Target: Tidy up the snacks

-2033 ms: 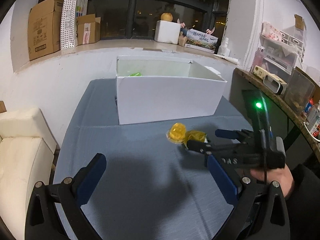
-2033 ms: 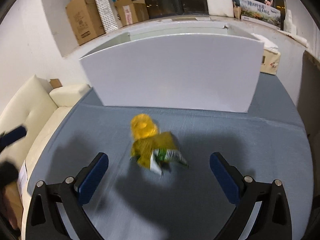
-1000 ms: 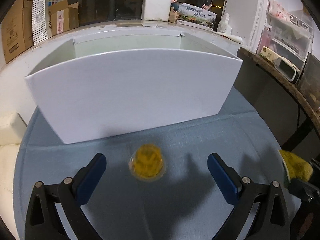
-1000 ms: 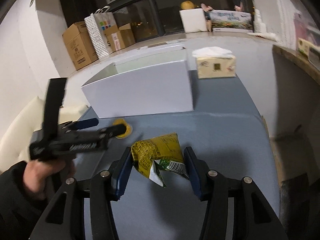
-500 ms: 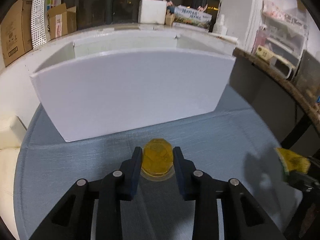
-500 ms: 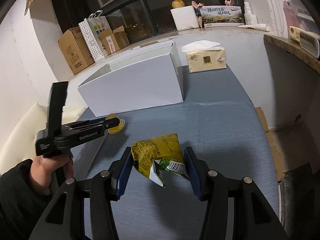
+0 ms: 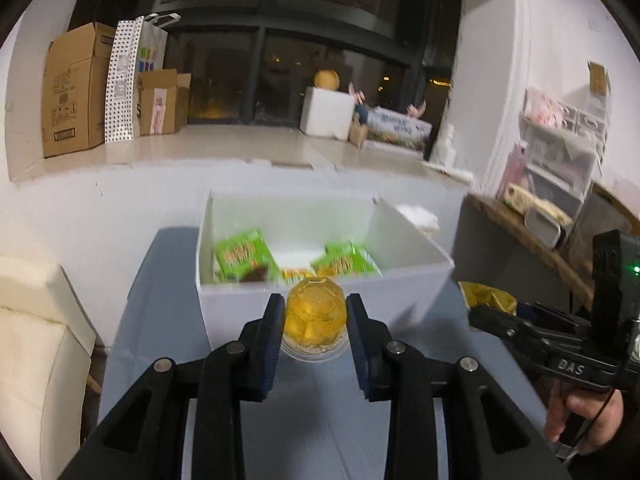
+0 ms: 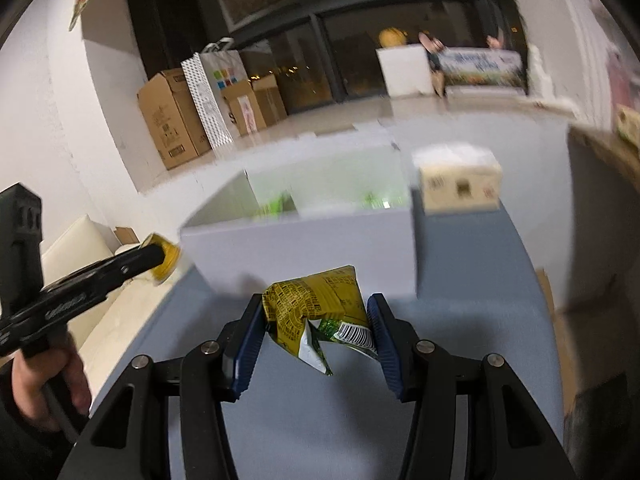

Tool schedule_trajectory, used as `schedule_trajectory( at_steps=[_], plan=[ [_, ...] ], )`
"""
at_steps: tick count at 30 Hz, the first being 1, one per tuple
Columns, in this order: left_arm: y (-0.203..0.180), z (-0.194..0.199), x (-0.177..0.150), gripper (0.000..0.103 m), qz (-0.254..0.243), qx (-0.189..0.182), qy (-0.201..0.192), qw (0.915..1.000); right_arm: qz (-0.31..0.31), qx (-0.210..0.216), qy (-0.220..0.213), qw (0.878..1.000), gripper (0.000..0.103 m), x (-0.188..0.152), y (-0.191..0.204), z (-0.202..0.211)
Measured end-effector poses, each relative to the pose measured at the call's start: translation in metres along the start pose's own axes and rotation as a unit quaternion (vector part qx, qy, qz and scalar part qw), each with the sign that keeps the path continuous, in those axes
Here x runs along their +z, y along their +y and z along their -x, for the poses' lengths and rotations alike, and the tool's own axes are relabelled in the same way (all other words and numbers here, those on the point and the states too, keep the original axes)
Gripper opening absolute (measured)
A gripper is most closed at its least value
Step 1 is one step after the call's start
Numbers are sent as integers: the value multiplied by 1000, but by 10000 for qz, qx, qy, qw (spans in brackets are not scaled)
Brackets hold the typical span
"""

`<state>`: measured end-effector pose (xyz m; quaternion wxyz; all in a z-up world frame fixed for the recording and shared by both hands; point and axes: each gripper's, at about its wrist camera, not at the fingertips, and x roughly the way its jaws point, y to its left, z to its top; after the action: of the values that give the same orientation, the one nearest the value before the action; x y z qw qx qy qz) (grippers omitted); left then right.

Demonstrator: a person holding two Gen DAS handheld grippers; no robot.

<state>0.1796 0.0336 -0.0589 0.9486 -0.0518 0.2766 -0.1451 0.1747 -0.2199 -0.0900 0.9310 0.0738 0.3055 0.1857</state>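
Above the table, a jelly cup (image 7: 315, 316) is gripped by the left gripper (image 7: 315, 322), a packet (image 8: 318, 312) by the right gripper (image 8: 316, 330); carrying is under way, release over the box (image 7: 240, 312) is needed next

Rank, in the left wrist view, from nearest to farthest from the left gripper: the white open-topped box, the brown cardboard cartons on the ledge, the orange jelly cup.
1. Orange jelly cup: clamped in the left gripper.
2. White open-topped box: straight ahead on the blue table, green packets inside.
3. Brown cardboard cartons: far left on the window ledge, behind the box.
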Motion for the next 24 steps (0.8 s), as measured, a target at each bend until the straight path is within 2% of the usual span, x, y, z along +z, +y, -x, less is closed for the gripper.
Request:
schedule_trajectory(
  at_steps=[7, 10, 12, 13, 14, 15, 16, 17, 19, 22, 24],
  plan=[
    [13, -59, 53, 35, -139, 166, 105, 9997, 36, -109, -41, 9999, 56, 77, 3, -52],
    [15, -84, 60, 36, -111, 204, 281, 9993, -19, -206, 124, 9997, 56, 92, -9, -77],
    [16, -102, 61, 36, -230, 367, 400, 9983, -66, -212, 248, 9994, 56, 95, -17, -90],
    [17, -108, 61, 48, -252, 449, 444, 9977, -75, -234, 333, 9991, 57, 95, -20, -96],
    [18, -114, 60, 78, -259, 578, 532, 9966, -93, -301, 389, 9987, 59, 93, -23, -102],
    [19, -117, 58, 94, -215, 693, 526, 9960, -131, -369, 443, 9983, 73, 91, -27, -106],
    [22, -115, 56, 103, -148, 703, 458, 9964, -198, -453, 496, 9975, 85, 89, -30, -109],
    [24, -112, 54, 103, -68, 670, 370, 9970, -252, -418, 474, 9977, 95, 86, -33, -108],
    [26, -109, 50, 103, -66, 674, 401, 9969, -253, -370, 386, 9982, 95, 82, -32, -103],
    [22, -95, 45, 103, -219, 746, 326, 9964, -126, -623, 313, 9975, 97, 80, -28, -91],
    [19, -78, 41, 103, -238, 752, 221, 9966, -156, -631, 239, 9976, 98, 78, -27, -77]
  ],
)
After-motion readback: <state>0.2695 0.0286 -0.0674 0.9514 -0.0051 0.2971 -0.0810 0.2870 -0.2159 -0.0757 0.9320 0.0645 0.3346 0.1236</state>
